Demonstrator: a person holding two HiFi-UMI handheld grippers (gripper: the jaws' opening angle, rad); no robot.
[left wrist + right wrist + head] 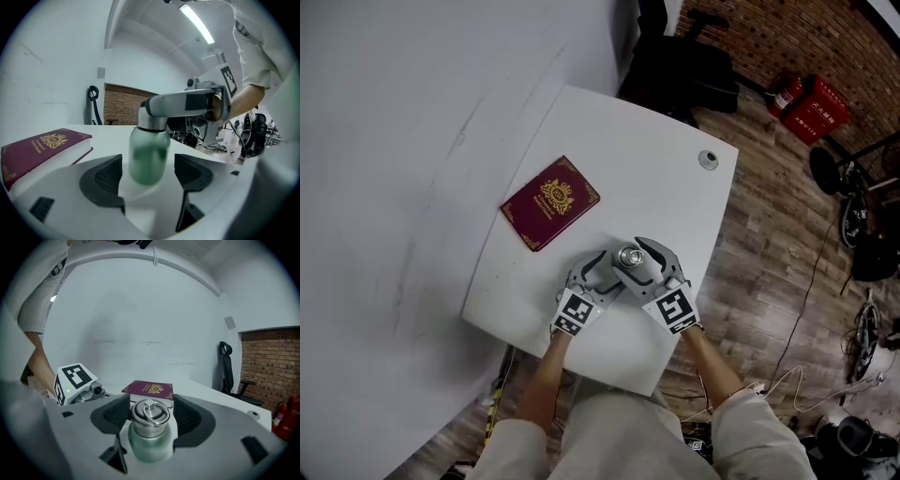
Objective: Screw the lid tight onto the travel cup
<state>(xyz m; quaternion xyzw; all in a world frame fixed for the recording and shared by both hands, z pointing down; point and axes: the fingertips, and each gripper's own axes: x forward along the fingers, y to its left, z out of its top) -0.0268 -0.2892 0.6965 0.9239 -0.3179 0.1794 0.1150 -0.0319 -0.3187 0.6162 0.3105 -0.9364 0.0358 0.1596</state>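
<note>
The cup [149, 157] stands on the counter [675, 187] between my left tongs [149, 172], which are apart and clear of it. My right tongs [151, 417] loosely flank the metal lid [150, 414]. The cup seems light, stiff and slick, so I'd clamp its body low and the lid by its sides.

The white table [675, 178] bears a maroon book [549, 202], the travel cup [149, 159] and a small disc [708, 159].

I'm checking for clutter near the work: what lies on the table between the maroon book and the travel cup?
Nothing; the head view shows that stretch of white table bare between book and travel cup.
</note>
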